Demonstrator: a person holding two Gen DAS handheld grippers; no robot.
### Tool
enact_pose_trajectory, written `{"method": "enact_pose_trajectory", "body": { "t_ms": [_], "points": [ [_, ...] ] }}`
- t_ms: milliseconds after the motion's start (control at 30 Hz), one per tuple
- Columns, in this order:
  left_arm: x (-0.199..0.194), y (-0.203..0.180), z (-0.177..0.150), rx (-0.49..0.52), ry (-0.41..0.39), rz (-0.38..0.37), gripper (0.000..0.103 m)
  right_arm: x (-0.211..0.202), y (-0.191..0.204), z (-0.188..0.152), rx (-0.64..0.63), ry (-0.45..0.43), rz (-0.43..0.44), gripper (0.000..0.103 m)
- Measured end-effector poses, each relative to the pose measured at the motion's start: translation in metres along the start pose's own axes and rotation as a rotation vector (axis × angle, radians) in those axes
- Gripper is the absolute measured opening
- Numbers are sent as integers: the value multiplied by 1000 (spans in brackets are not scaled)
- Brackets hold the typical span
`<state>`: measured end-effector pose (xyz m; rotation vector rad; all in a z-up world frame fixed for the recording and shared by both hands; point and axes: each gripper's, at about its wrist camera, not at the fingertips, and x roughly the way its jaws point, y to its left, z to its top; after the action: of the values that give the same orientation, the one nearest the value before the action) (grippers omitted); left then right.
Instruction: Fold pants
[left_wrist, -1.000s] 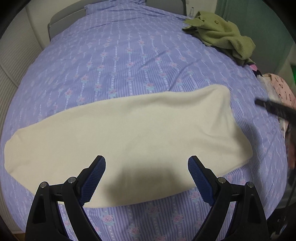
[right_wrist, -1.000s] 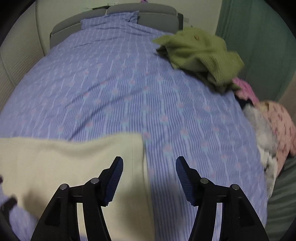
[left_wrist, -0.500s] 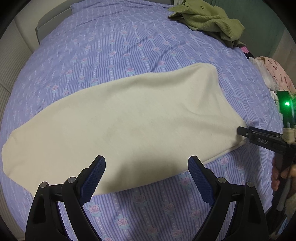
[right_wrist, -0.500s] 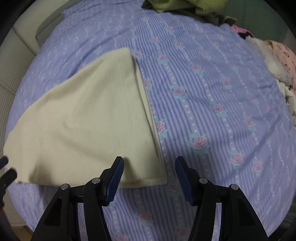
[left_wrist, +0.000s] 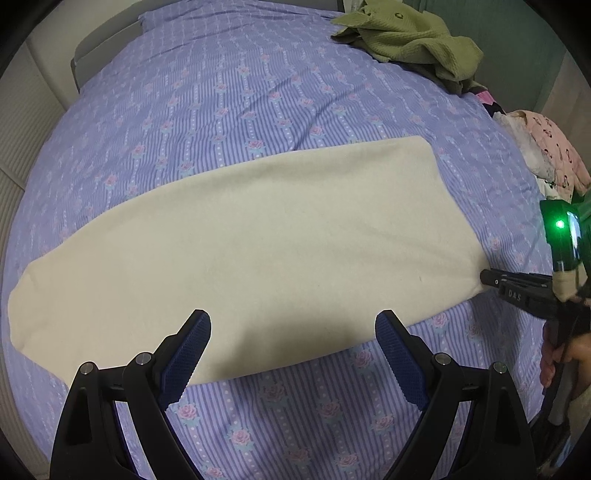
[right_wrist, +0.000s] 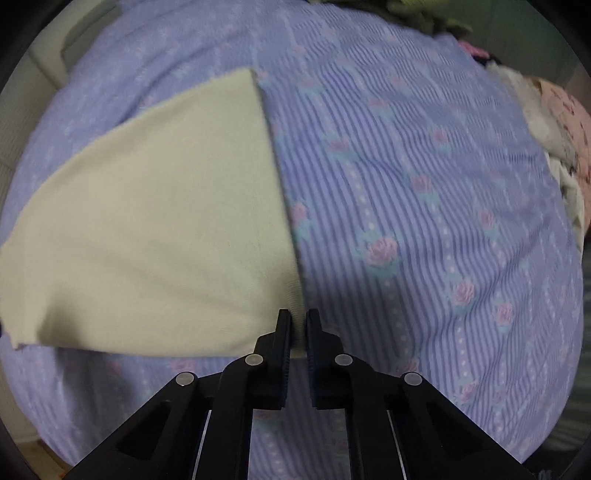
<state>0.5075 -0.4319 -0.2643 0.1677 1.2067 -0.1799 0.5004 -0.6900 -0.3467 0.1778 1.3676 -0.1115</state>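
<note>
The right gripper (right_wrist: 298, 328), wide apart half a second ago, has closed on the near corner of the cream pants (right_wrist: 147, 221), which spread toward 10 o'clock on the bed (right_wrist: 406, 166). The left gripper (left_wrist: 291, 354) hangs wide open, empty, pants (left_wrist: 258, 251) at 12. Only its view shows the green garment (left_wrist: 410, 33).

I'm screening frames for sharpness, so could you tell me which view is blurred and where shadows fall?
Left wrist view: sharp, a dark shadow on the cream fleece pants near the left gripper. Right wrist view: motion-blurred striped floral bedsheet, shadow around the right gripper.
</note>
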Motion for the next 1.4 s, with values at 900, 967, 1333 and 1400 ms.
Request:
{"method": "enact_pose_trajectory", "body": {
  "t_ms": [900,967,1333,1400],
  "points": [
    [-140,81,-113,-252,-205,75,91,-187,140,-89,-354,-359,85,64],
    [-152,98,-127,-284,-222,82,91,-197,167,-99,-410,-380,123,64],
    [-200,235,-199,-266,-293,87,93,-233,315,-171,-443,-461,259,64],
    [-204,258,-207,-224,-291,97,93,-233,341,-185,-410,-456,258,64]
  ]
}}
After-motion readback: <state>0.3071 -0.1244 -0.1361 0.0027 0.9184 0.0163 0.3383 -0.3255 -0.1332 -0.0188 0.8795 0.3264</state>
